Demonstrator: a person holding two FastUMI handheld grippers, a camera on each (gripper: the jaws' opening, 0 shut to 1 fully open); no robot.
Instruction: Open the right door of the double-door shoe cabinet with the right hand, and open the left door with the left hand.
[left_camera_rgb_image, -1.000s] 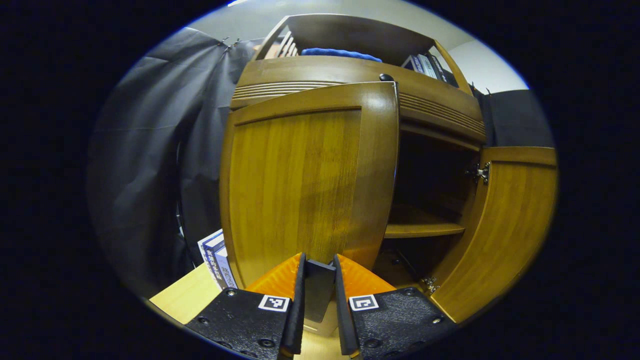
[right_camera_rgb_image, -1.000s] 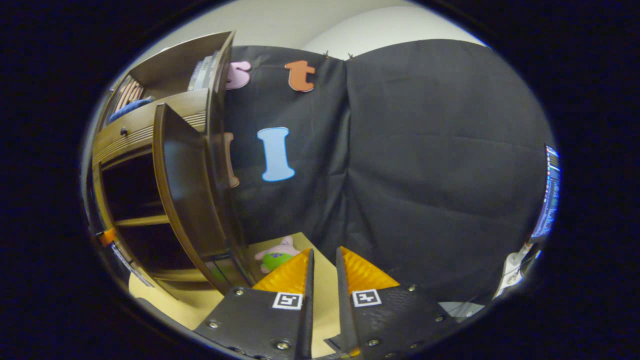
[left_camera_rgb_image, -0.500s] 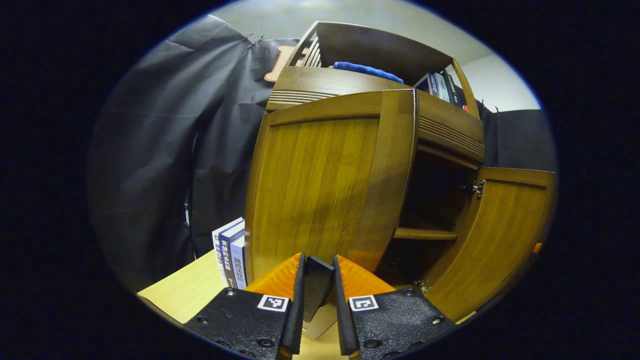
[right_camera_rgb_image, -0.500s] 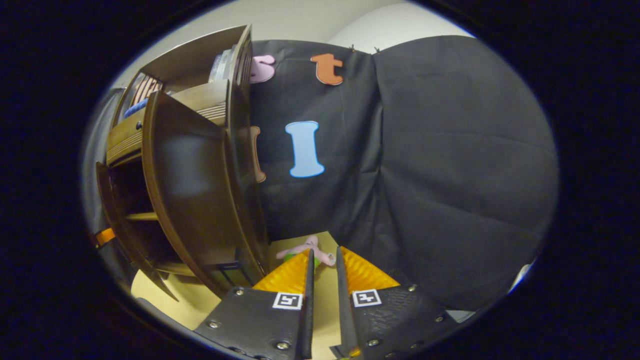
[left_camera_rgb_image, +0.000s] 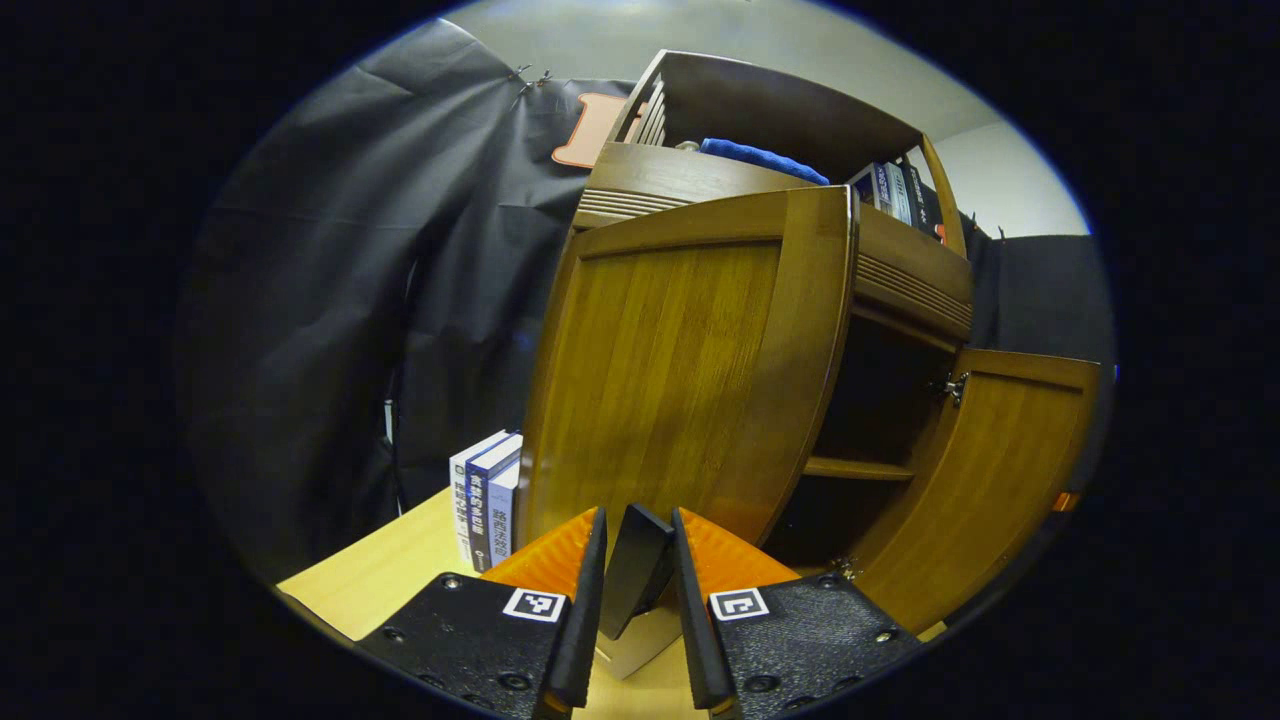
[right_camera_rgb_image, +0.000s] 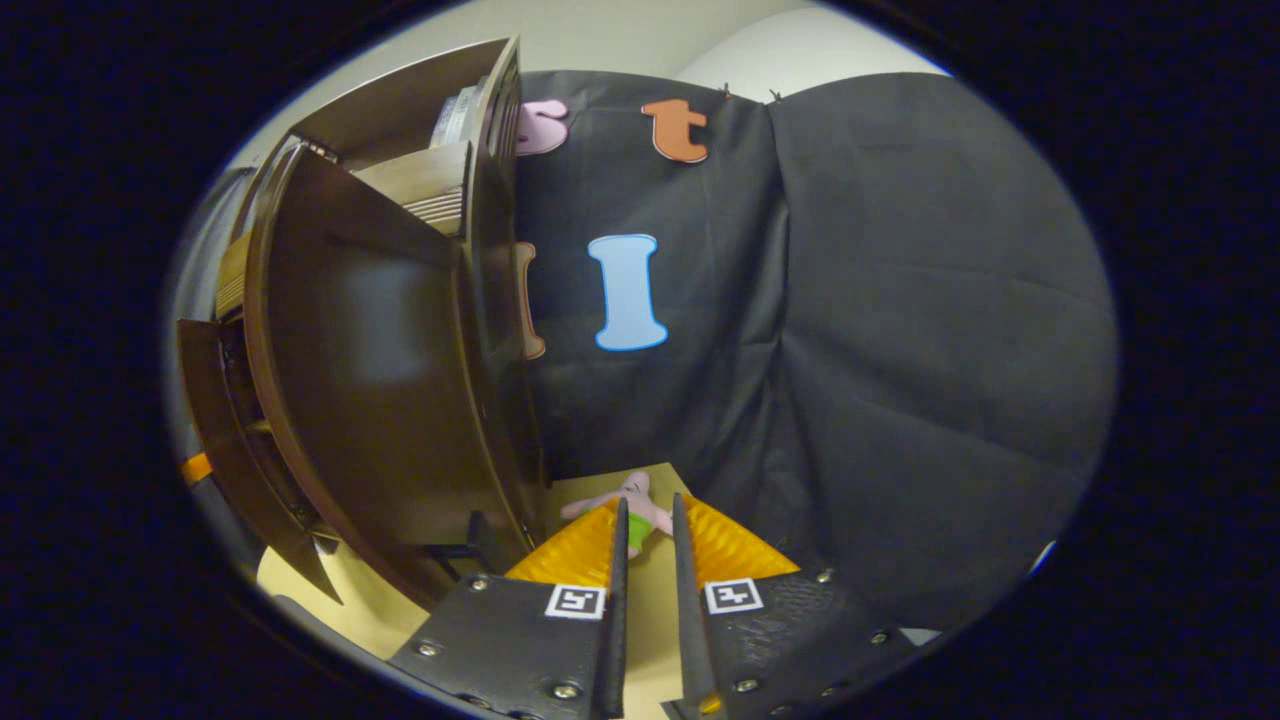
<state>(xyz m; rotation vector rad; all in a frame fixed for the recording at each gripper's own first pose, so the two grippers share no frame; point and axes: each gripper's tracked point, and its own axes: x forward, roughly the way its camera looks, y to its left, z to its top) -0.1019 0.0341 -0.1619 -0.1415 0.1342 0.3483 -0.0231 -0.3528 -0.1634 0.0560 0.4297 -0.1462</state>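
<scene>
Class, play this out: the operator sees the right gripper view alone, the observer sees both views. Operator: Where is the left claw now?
Observer: The left claw grips the handle of the left door.
Operator: What lies in the cabinet's open top besides the books I can see?
Observer: A blue cloth lies there.
Operator: Anything beside the cabinet on the far side from me?
Observer: More books stand upright on the table, next to the left door.
</scene>
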